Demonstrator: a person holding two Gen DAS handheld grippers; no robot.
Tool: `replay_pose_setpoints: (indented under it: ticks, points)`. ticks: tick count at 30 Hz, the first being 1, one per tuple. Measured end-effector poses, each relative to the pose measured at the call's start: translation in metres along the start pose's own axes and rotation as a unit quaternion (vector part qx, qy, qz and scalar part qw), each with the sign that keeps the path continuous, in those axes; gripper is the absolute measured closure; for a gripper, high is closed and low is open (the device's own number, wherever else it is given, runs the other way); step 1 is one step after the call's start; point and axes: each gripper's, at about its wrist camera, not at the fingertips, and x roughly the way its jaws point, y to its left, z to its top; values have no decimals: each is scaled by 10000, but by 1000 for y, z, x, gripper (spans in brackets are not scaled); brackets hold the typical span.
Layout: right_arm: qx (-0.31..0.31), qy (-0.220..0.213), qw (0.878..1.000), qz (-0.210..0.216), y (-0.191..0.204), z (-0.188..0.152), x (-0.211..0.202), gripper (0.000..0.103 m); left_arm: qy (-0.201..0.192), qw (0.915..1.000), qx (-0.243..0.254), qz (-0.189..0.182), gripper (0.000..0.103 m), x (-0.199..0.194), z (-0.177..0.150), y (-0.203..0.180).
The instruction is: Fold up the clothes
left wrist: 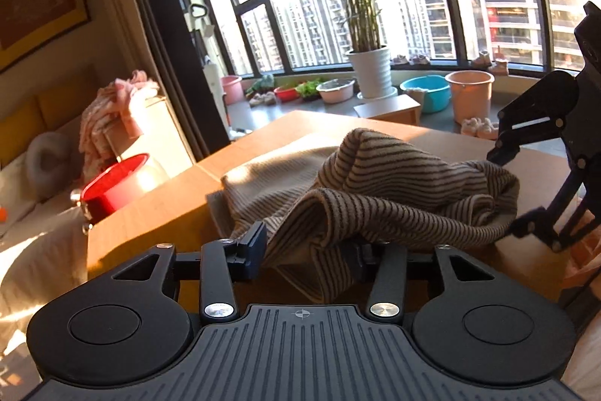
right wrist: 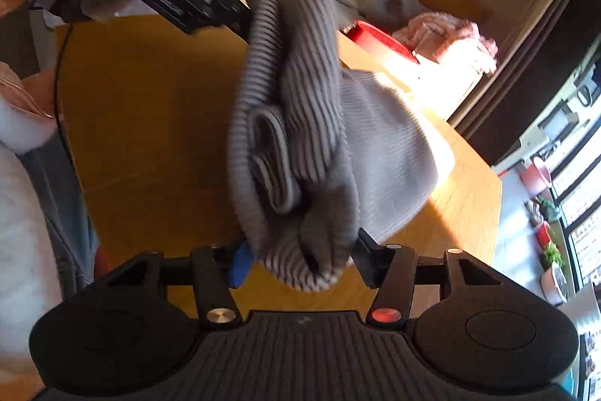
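— What do the tools look like?

— Both are matte black. The left gripper (left wrist: 306, 247) has a ribbed plate nearest the camera with a small crosshair mark, round caps on either side, and silver screws at the linkage pivots. The right gripper (right wrist: 300, 250) matches, but one screw is red and one finger (right wrist: 240, 264) is blue.

— And clothing?

— A fluffy white sleeve (right wrist: 22, 153), at the left.

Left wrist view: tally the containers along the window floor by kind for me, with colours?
Buckets: 2, pink and peach
Basins: 3, red, pale pink, blue
Plant pots: 1, white
Total: 6
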Motion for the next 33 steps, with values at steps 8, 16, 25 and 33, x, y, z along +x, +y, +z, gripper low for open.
replay_pose_setpoints:
  ticks: [8, 16, 25, 33]
  points:
    - [-838, -919, 9915, -374, 45, 37, 17, 18, 117, 9989, -449, -84, 51, 8, 3, 12]
    - [-1109, -905, 9874, -672, 48, 53, 54, 47, 106, 9986, -506, -56, 50, 6, 3, 10]
    - [693, -515, 9940, 677, -14, 64, 22, 67, -222, 9860, -1413, -859, 23, -17, 12, 46]
    - [426, -389, 9911, 1196, -22, 66, -47, 69, -254, 9607, -2500, -1182, 39, 23, 33, 87]
